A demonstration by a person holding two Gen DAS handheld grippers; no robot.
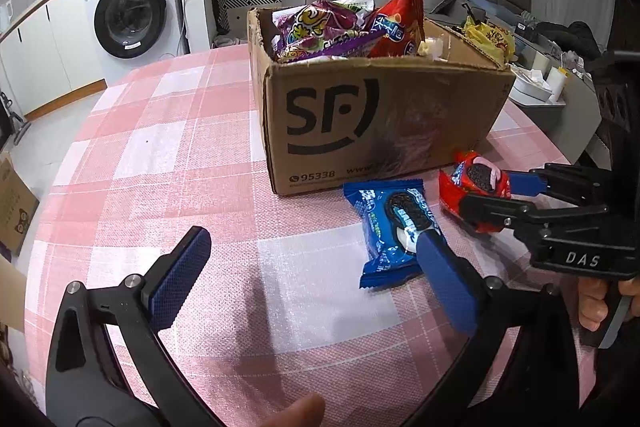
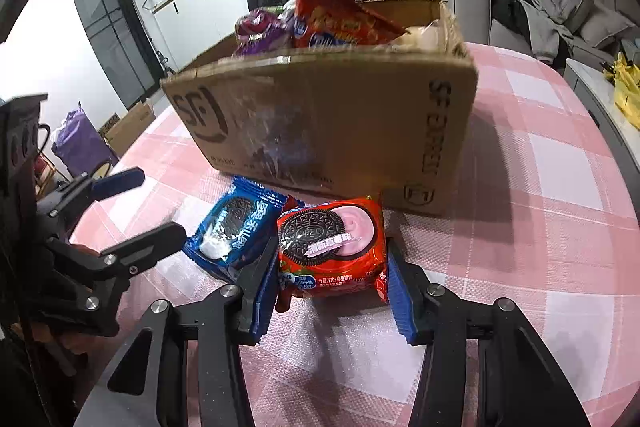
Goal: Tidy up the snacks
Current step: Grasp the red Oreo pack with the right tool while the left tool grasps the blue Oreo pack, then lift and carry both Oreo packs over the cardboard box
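The red Oreo packet (image 2: 334, 251) lies on the pink checked tabletop (image 2: 540, 187), just in front of the cardboard box (image 2: 340, 123). The right tongs (image 2: 332, 291) are clamped on this packet, one blue pad against each side; the left wrist view shows the same grip from the side. Touching its left edge lies the blue Oreo packet (image 2: 236, 227), also flat on the tabletop and close to the box's front wall. The left tongs (image 1: 308, 275) stand wide apart with nothing held; one blue finger (image 1: 444, 279) overlaps the near corner of the blue packet, though contact cannot be confirmed. The other finger is well clear, over bare cloth. The box is open at the top and holds several snack bags, among them a purple bag (image 1: 320, 31) and a red bag (image 1: 400, 27), both protruding above the rim. A washing machine (image 1: 132, 3) stands against the far wall.
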